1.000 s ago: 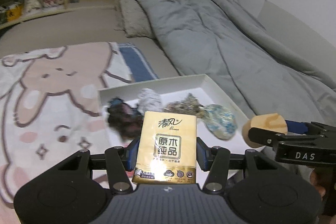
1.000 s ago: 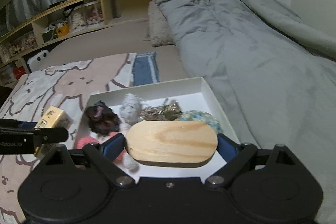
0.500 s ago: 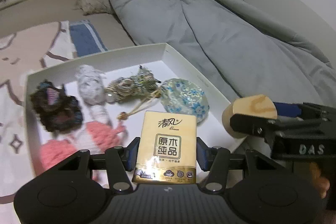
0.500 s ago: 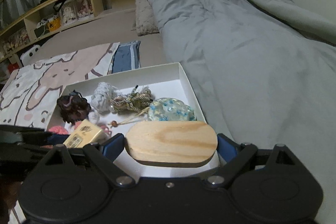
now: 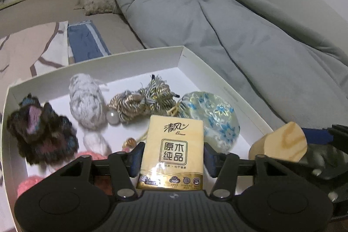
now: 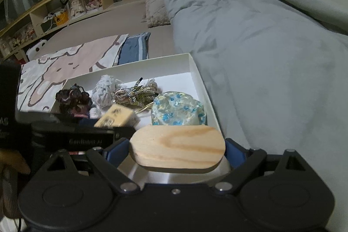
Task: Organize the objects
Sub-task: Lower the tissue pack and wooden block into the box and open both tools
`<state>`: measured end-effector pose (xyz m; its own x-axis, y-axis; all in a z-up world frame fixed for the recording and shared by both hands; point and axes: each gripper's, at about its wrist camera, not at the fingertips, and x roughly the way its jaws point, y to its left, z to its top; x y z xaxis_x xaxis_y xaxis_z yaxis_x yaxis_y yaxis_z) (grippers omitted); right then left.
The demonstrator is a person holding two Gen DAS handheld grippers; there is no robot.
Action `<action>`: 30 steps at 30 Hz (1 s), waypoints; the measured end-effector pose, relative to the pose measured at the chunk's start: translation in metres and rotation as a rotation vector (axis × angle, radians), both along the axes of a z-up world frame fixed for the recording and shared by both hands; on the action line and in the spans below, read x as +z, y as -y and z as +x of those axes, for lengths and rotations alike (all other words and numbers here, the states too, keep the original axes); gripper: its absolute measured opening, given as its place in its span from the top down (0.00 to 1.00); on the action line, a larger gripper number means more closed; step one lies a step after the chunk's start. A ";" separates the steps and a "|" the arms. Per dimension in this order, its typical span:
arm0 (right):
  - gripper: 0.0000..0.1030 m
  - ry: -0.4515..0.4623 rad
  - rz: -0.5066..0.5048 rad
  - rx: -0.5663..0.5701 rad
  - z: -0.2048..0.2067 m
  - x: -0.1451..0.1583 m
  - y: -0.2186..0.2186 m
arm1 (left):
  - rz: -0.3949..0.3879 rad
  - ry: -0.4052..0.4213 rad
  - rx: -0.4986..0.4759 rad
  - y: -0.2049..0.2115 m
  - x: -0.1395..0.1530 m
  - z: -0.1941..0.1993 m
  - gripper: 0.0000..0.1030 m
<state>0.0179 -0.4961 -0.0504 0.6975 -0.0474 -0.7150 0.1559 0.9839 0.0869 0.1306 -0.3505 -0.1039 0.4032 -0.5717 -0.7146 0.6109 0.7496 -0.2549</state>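
Over the white box (image 5: pixel 217 79), left gripper (image 5: pixel 171 156) opening around tissue pack (image 5: pixel 174 145), right gripper (image 6: pixel 177 150) clamping wooden-lidded container (image 6: pixel 177 146).

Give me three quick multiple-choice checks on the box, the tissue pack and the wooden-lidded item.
1. The tissue pack is: A) on the quilt B) over the white box, between the left tongs C) on the shelf.
2. The pouch beside it has flowers in: A) blue B) red C) black.
3. The right tongs are: A) empty B) gripping the wooden-lidded tin C) out of view.

B: pack sits between the opening pads, over the box. A: blue print. B: pads press both lid ends.
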 end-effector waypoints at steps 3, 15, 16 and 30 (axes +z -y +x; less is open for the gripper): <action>0.09 -0.015 -0.017 0.007 0.004 -0.005 -0.003 | 0.002 0.018 0.021 -0.003 0.005 0.002 0.11; 0.02 -0.046 -0.030 0.015 -0.001 -0.004 -0.011 | 0.049 0.029 -0.024 -0.008 0.017 -0.010 0.11; 0.02 -0.046 -0.029 0.013 -0.002 -0.003 -0.011 | 0.047 0.029 -0.023 -0.008 0.019 -0.010 0.11; 0.02 -0.026 -0.033 -0.001 -0.013 0.017 -0.035 | 0.018 0.031 0.002 -0.042 0.060 -0.020 0.11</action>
